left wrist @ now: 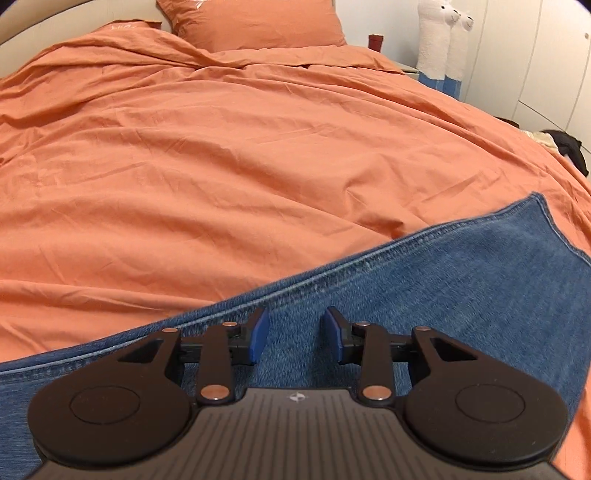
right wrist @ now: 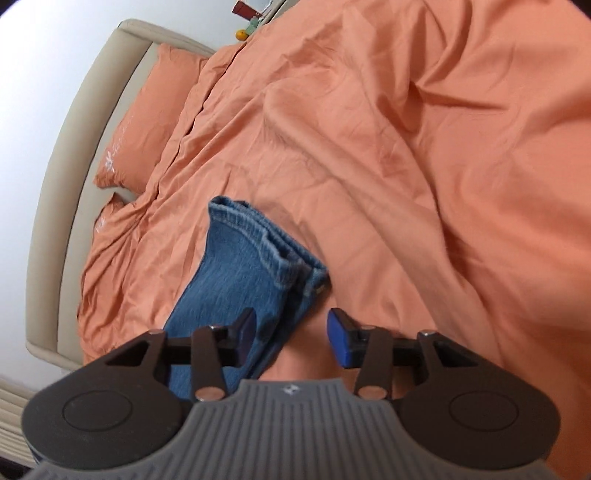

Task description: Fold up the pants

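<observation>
Blue jeans lie flat on the orange duvet, and a stitched side seam runs diagonally across the left wrist view. My left gripper hovers just over the denim, open, with flat cloth showing between its blue pads and nothing pinched. In the right wrist view the stacked leg ends of the jeans point away toward the pillow, hems on top of each other. My right gripper is open above the right edge of the legs. Its left pad is over denim and its right pad over the duvet.
Orange pillows lean on a beige headboard. A white llama plush stands by white wardrobe doors. Dark clothes lie past the bed's right edge. Small items sit on a bedside surface.
</observation>
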Action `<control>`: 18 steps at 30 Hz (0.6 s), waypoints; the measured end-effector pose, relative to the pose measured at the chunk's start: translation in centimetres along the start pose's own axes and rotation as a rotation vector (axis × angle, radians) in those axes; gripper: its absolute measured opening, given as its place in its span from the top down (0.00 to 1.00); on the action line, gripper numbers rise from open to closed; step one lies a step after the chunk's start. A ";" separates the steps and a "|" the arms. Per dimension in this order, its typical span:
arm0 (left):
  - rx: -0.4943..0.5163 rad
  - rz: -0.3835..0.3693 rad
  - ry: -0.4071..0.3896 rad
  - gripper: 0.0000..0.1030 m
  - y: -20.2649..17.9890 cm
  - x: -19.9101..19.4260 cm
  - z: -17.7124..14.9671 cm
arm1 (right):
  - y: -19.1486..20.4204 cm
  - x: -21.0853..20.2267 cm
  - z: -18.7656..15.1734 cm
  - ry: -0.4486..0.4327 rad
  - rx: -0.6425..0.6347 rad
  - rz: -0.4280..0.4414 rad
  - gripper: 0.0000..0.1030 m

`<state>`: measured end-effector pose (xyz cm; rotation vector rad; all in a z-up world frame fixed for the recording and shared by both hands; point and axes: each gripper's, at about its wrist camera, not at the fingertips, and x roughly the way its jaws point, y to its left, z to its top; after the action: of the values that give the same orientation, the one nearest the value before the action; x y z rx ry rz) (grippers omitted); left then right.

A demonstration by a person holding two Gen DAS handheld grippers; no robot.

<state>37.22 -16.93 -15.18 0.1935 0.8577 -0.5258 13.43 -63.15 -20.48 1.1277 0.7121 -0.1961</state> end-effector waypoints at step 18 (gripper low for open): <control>-0.106 0.051 -0.074 0.58 2.2 -2.5 0.4 | 5.4 -1.1 1.3 -0.095 -0.181 0.003 0.92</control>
<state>37.26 -14.33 -13.07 0.0981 0.8042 -0.4364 15.71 -62.12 -15.42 0.9401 0.6307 -0.1783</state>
